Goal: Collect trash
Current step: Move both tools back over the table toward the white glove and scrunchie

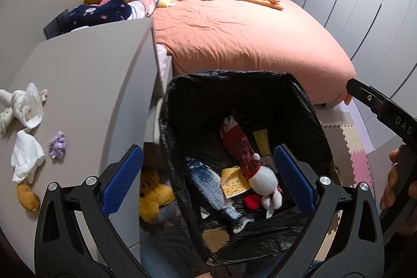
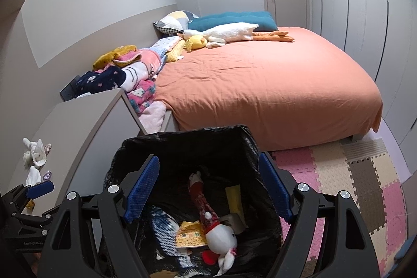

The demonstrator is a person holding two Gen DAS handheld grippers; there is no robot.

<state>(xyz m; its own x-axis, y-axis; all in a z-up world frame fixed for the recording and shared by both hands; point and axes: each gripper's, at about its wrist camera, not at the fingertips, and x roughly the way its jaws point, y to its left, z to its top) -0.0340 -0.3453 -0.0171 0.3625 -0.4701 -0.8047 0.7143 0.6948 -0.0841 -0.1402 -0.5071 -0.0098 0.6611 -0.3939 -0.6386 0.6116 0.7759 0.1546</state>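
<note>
Both the left gripper (image 1: 208,181) and the right gripper (image 2: 207,190) are held with jaws spread and nothing between the pads, above the black-lined trash bin (image 1: 307,106), whose open mouth is framed between each pair of fingers. Inside the bin, below the jaws, a white plush rabbit (image 1: 262,177), a blue fish toy (image 1: 206,180) and a yellow paper packet (image 1: 233,183) are seen. To the left of the left jaws a grey tabletop (image 1: 86,85) carries white cloths (image 1: 26,155) and a purple scrunchie (image 1: 56,143), while the orange bed (image 2: 273,85) lies beyond the bin.
</note>
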